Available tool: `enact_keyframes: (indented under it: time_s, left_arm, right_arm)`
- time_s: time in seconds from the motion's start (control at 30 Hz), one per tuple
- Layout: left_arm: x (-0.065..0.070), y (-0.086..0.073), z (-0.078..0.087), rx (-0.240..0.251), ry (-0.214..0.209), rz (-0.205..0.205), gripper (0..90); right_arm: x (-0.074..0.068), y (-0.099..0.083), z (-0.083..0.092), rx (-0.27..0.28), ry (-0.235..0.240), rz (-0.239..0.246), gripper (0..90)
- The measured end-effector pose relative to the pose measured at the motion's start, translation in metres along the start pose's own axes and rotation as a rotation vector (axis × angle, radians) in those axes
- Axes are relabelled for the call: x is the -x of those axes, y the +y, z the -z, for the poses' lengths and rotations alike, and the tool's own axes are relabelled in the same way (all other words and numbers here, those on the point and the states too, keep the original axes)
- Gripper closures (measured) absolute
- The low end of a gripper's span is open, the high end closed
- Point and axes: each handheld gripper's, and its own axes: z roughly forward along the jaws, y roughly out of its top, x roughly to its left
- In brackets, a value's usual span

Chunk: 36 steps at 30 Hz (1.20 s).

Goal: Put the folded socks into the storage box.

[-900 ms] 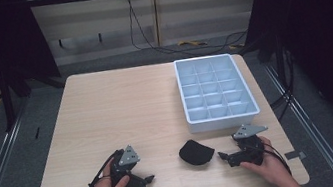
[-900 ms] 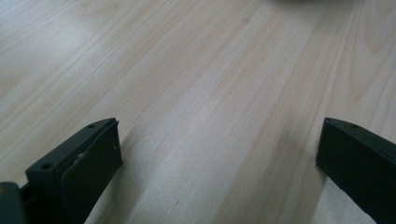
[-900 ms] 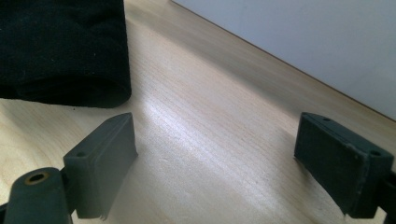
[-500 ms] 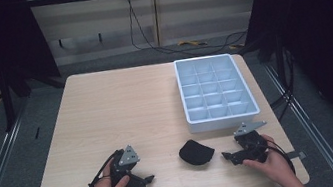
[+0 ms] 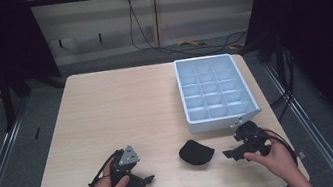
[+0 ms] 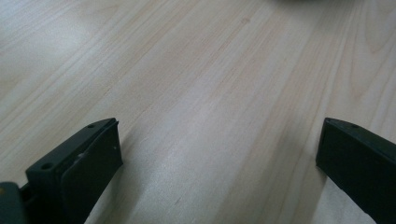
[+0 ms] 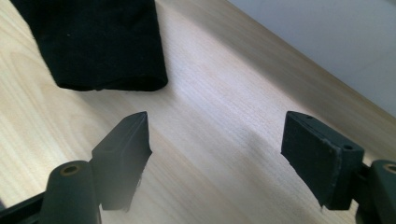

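A crumpled black cloth (image 5: 196,152) lies on the wooden table (image 5: 121,110) near the front edge. Just right of it a hand holds my right gripper (image 5: 230,153) low over the table, pointing left at the cloth, jaws open and empty. In the right gripper view the cloth (image 7: 93,42) lies a short way beyond the right gripper (image 7: 217,140). My left gripper (image 5: 143,182) rests at the front left in the other hand, open. In the left gripper view the left gripper (image 6: 219,144) has bare wood between its wide jaws.
A white tray (image 5: 215,123) with several empty compartments stands at the right, just behind the right gripper. Its pale wall (image 7: 336,42) shows in the right gripper view. Cables lie on the floor (image 5: 99,63) behind the table.
The right hand has shifted slightly and its gripper has turned a little toward the cloth. The left gripper and the cloth have stayed put.
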Motion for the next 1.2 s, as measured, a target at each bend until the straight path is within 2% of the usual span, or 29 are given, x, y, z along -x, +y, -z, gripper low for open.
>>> enact_keyframes:
  time_s: [0.3, 0.53, 0.83, 1.2]
  left_arm:
    - [0.000, 0.000, 0.000, 0.000, 0.000, -0.001, 0.0]
    - [0.000, 0.000, 0.000, -0.001, 0.000, -0.001, 0.0]
    - [0.000, 0.000, 0.000, 0.008, 0.001, 0.007, 0.0]
    - [0.001, 0.000, 0.000, 0.007, 0.000, 0.008, 0.0]
  right_arm:
    - [-0.010, 0.015, 0.009, -0.037, 0.014, 0.042, 25.1]
    - [-0.024, 0.033, 0.012, -0.054, 0.027, 0.107, 26.6]
    - [-0.044, 0.053, 0.001, -0.084, 0.067, 0.167, 31.0]
    - [-0.064, 0.071, -0.015, -0.141, 0.078, 0.236, 33.8]
